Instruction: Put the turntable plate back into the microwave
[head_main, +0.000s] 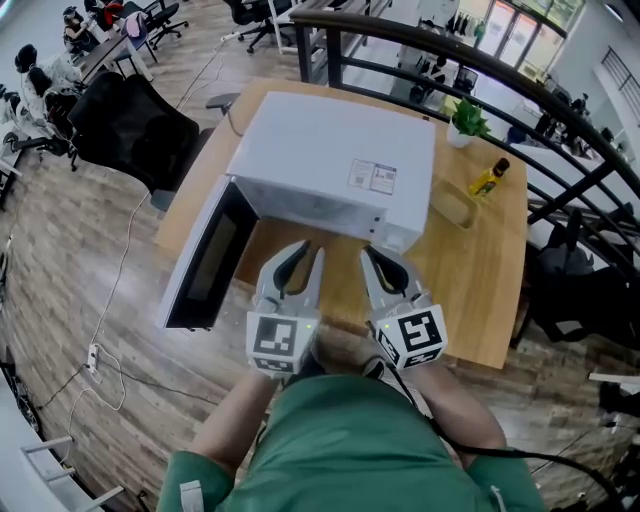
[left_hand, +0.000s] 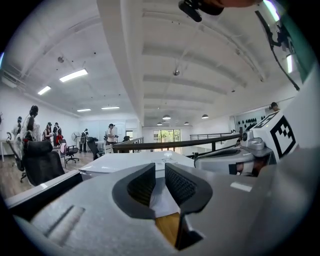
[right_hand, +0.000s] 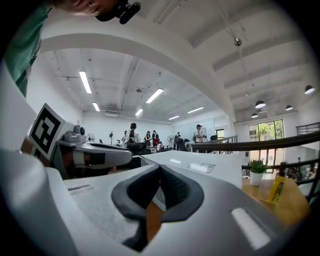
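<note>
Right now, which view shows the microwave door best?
Head view: the door shows whole, swung open at the microwave's left. Left gripper view catches only its edge, low left; right gripper view misses it.

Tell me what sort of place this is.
Probably an open-plan office: black office chairs on the wood floor, a black railing beside the wooden table holding the microwave, and strip lights on the ceiling.

You get bright, even light: long white ceiling strip lamps (left_hand: 73, 75) at ten o'clock, daylight from far glass doors (left_hand: 167, 136) at centre. The white box-shaped microwave (head_main: 335, 165) throws only a soft shadow on the light wooden table (head_main: 480, 290). Fisheye bending warps every edge; both gripper views have black corners.
</note>
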